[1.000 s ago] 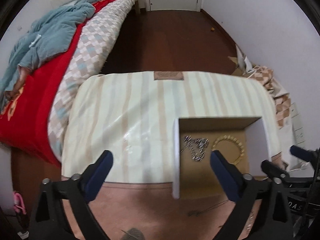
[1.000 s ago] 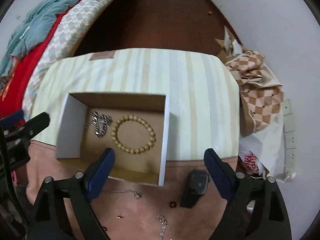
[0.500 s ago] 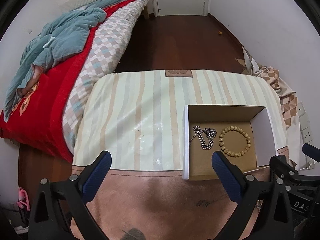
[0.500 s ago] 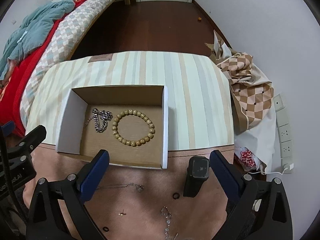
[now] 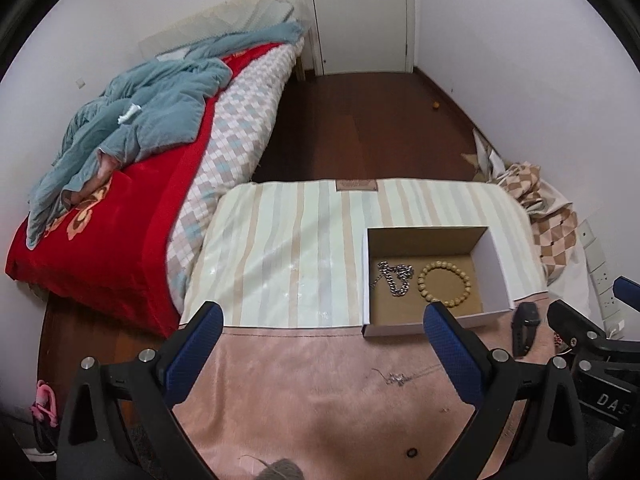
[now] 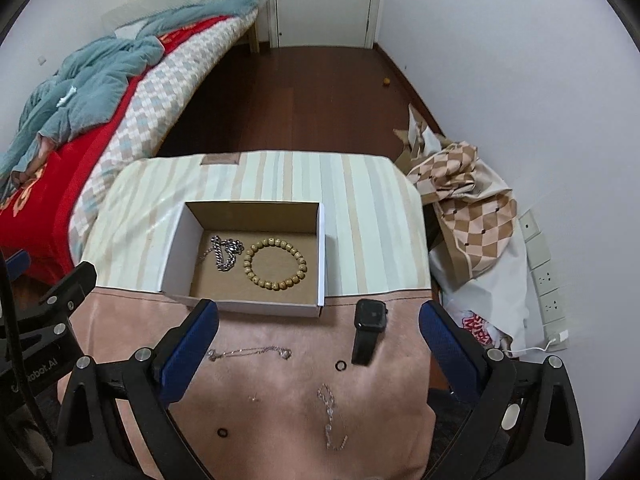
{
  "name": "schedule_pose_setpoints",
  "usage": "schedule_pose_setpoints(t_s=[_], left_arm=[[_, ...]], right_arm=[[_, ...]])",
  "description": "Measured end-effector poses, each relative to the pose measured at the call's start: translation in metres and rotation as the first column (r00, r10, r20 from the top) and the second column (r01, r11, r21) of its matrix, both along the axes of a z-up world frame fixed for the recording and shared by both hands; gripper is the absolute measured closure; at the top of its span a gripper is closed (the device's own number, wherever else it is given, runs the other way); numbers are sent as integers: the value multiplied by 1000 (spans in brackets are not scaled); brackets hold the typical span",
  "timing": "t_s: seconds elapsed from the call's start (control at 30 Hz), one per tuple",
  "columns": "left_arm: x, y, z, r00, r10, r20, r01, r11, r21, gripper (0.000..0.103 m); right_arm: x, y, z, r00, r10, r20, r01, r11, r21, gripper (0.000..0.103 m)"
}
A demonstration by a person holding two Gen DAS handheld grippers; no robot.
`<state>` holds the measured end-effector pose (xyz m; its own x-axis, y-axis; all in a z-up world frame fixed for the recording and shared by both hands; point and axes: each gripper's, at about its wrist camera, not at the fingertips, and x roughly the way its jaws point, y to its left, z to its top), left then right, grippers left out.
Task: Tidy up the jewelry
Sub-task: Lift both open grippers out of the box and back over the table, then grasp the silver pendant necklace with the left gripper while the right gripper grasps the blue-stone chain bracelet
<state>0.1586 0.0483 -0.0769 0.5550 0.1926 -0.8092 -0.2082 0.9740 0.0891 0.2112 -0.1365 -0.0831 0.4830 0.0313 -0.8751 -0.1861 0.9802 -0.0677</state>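
Observation:
An open cardboard box (image 6: 180, 240) (image 5: 496, 264) stands on the striped cloth. Inside it lie a silver chain (image 6: 226, 254) (image 5: 394, 276) and a wooden bead bracelet (image 6: 275, 258) (image 5: 444, 284). On the pink cloth in front lie a black smartwatch (image 6: 370, 328) (image 5: 524, 330), a thin necklace (image 6: 248, 353) (image 5: 396, 378), a crystal bracelet (image 6: 330, 416), two small black rings (image 6: 340, 366) (image 6: 222, 433) and a tiny earring (image 6: 253, 399). My right gripper (image 6: 318, 320) hovers open above these loose pieces, holding nothing. My left gripper (image 5: 320, 320) is open and empty over the pink cloth, left of the box.
A bed (image 5: 132, 184) with a red cover and blue blanket lies at the left. Dark wood floor (image 6: 304, 96) runs to a white door. A checkered cloth and bags (image 6: 472, 208) are heaped at the right wall beside wall sockets (image 6: 548, 280).
Both grippers have lifted and pulled back from the box, so more of the pink cloth and loose jewelry shows. The right jaws opened a little wider.

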Motion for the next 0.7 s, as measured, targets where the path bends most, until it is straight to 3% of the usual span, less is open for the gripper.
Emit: schedule_pose_setpoints(t_s=[0.43, 0.57, 0.7], left_arm=[[-54, -8, 39, 995, 5, 95, -3, 1000, -17, 1], [-61, -6, 35, 994, 40, 105, -38, 999, -25, 1], [-57, -5, 12, 996, 48, 71, -46, 998, -35, 1]], right_arm=[[-65, -9, 54, 993, 23, 118, -28, 999, 39, 2], [-76, -17, 58, 992, 23, 126, -33, 996, 80, 2], [-76, -36, 47, 993, -4, 122, -11, 992, 129, 2]])
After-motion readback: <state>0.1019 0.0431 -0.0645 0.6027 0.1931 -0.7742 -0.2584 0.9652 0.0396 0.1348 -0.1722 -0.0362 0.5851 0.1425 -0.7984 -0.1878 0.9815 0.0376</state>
